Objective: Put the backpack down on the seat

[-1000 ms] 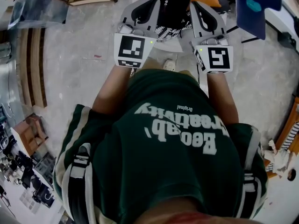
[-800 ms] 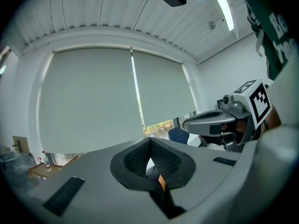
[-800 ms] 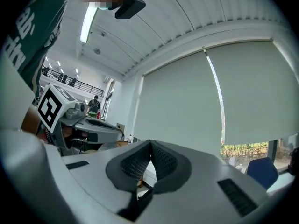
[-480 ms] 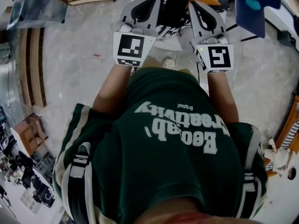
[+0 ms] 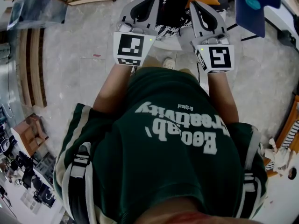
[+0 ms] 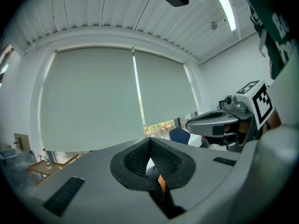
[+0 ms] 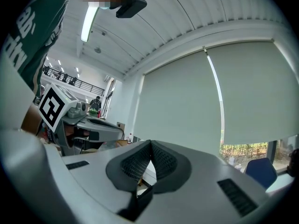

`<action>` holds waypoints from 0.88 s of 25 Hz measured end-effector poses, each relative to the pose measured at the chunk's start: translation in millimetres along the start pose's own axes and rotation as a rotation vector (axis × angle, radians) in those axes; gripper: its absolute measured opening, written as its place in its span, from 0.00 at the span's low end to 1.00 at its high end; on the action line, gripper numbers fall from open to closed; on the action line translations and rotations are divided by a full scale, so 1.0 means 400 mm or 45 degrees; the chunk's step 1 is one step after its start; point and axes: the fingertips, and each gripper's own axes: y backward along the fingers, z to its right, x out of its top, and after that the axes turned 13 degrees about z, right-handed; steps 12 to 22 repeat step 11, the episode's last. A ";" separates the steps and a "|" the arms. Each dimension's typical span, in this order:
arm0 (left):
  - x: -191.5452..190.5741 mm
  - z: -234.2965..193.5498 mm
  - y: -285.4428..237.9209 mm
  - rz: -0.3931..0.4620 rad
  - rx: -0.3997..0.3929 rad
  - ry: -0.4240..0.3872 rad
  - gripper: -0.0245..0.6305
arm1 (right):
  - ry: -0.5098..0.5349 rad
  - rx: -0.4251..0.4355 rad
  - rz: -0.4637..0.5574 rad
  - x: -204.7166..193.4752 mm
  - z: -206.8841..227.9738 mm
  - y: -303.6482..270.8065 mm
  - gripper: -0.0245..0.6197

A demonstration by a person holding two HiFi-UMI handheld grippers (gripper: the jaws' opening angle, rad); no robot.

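Now left tongs (image 5: 144, 7) and right tongs (image 5: 203, 12) sit closed, side by side.

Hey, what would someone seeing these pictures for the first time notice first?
The person's dark green shirt with white lettering fills the lower head view. Just beyond it the left gripper and right gripper, each with a black-and-white marker cube, are held side by side, jaws shut and empty. Between their tips shows a black bag, with a blue chair at top right.

dark green shirt (image 5: 163, 181) with white lettering
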 end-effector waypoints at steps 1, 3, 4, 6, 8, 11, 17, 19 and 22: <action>0.002 0.001 -0.001 0.003 0.000 -0.001 0.07 | 0.003 0.001 -0.001 0.001 0.002 0.000 0.09; 0.005 0.004 0.000 0.006 -0.001 -0.005 0.07 | 0.005 0.003 -0.001 0.003 0.003 0.002 0.09; 0.006 0.005 0.000 0.006 -0.002 -0.008 0.07 | 0.003 0.000 0.000 0.004 0.004 0.003 0.09; 0.007 0.006 0.000 0.006 -0.001 -0.008 0.07 | -0.003 -0.006 0.003 0.005 0.006 0.003 0.09; 0.009 0.007 -0.002 0.007 -0.001 -0.009 0.07 | 0.000 -0.002 0.001 0.005 0.007 0.002 0.09; 0.011 0.009 -0.004 0.007 -0.002 -0.010 0.07 | 0.008 0.003 -0.005 0.004 0.010 0.004 0.09; 0.011 0.009 -0.004 0.007 -0.002 -0.010 0.07 | 0.008 0.003 -0.005 0.004 0.010 0.004 0.09; 0.011 0.009 -0.004 0.007 -0.002 -0.010 0.07 | 0.008 0.003 -0.005 0.004 0.010 0.004 0.09; 0.011 0.009 -0.004 0.007 -0.002 -0.010 0.07 | 0.008 0.003 -0.005 0.004 0.010 0.004 0.09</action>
